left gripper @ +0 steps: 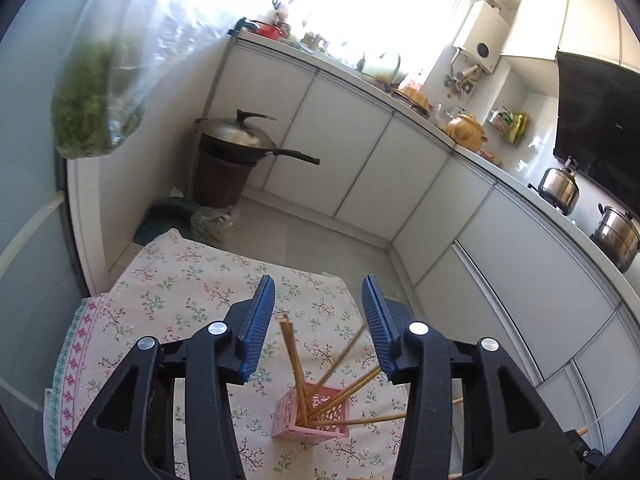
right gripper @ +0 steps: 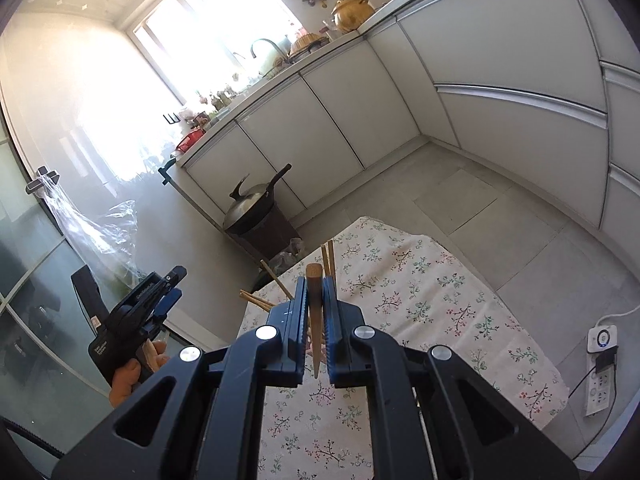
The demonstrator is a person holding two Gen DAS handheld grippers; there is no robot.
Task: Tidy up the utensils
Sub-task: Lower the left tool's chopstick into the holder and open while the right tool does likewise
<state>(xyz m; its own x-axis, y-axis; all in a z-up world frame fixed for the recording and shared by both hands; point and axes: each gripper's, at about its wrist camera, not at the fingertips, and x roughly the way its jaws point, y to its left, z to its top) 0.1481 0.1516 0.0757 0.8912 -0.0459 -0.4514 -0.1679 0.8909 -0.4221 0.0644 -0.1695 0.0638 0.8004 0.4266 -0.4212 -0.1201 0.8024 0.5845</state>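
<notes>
Item: pink lattice holder, square, upright near the middle of the floral-clothed table, holding 6 or so wooden chopsticks that fanned out and leaned right. Judged light, stiff and smooth; best pinched mid-shaft, since the holder looked easy to tip. Left gripper hovered above it, jaws parted, nothing between them. Right gripper was clamped on 1 wooden chopstick, blunt end up. Table edges fell away far and right; bare floor lay beyond, white cabinets further off.
</notes>
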